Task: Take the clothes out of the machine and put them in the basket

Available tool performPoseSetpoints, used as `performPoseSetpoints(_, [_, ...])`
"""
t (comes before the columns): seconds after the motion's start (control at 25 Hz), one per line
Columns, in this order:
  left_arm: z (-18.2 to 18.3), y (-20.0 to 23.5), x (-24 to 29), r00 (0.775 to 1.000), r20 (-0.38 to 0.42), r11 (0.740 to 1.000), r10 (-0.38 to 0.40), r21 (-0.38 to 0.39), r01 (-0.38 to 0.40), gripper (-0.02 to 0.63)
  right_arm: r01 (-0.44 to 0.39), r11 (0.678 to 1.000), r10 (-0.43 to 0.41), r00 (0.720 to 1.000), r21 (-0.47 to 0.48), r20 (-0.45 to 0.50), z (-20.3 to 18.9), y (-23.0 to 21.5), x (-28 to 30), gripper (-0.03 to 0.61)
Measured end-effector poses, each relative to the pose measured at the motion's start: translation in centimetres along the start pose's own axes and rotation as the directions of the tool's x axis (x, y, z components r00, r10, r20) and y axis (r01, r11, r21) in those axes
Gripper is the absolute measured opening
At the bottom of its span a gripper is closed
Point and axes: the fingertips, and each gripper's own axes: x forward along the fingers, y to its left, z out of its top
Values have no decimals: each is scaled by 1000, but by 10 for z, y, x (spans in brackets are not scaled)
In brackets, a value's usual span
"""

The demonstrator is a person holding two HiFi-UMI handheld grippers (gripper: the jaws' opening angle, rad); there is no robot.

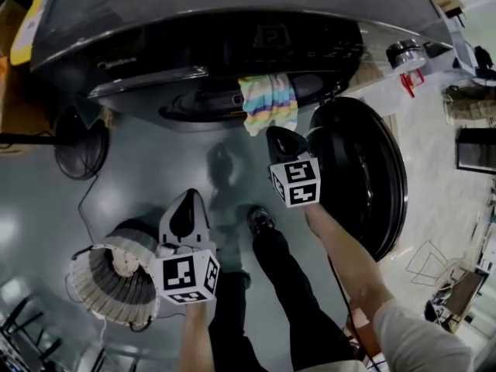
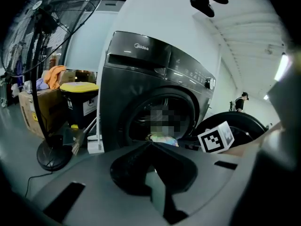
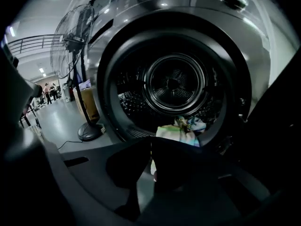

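Note:
The dark front-loading machine [image 1: 232, 45] stands with its round door [image 1: 364, 169] swung open to the right. A pastel striped cloth [image 1: 267, 103] hangs over the drum's lip. In the right gripper view the same cloth [image 3: 181, 131] lies with other clothes at the drum's front. My right gripper [image 1: 279, 134] is just below the cloth and apart from it, jaws shut and empty [image 3: 151, 142]. My left gripper [image 1: 188, 200] is further back, above the woven basket [image 1: 116, 281], also shut and empty [image 2: 151, 145].
A standing fan [image 1: 81, 149] is left of the machine, its cable running across the floor. A yellow-lidded bin [image 2: 82, 102] and a cardboard box [image 2: 37, 112] stand beside it. My own leg and shoe [image 1: 260, 219] are between the grippers. People stand far off [image 3: 49, 92].

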Motion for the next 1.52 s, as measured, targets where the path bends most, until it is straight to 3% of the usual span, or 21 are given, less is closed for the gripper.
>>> performPoseSetpoints(0.44, [-48, -6, 75, 999, -2, 998, -53, 19, 53, 18, 86, 994, -87, 996, 62, 14, -28, -68, 83, 42])
performPoseSetpoints(0.64, [-65, -7, 98, 998, -3, 997, -70, 25, 70, 18, 96, 992, -99, 994, 87, 40, -32, -77, 114, 366])
performPoseSetpoints(0.76, [-71, -7, 106, 997, -4, 997, -75, 27, 75, 18, 107, 993, -109, 994, 59, 32, -38, -79, 133, 426])
performPoseSetpoints(0.88, [-75, -4, 111, 997, -2, 996, -78, 29, 78, 18, 181, 983, -182, 983, 43, 29, -41, -99, 145, 468])
performPoseSetpoints(1.12, [-83, 8, 118, 998, 4, 998, -63, 10, 63, 18, 172, 984, -172, 985, 51, 0, -42, -93, 168, 469])
performPoseSetpoints(1.24, [-88, 8, 119, 998, 1, 998, -60, -3, 60, 18, 214, 977, -213, 977, 18, -22, -48, -95, 168, 457])
performPoseSetpoints(1.48, [-91, 9, 119, 999, -8, 999, -49, -10, 49, 18, 187, 982, -189, 978, -39, -90, -54, -69, 176, 129])
performPoseSetpoints(1.52, [-89, 11, 117, 999, -6, 999, -47, -7, 47, 18, 188, 982, -191, 976, -33, -104, -56, -65, 177, 109])
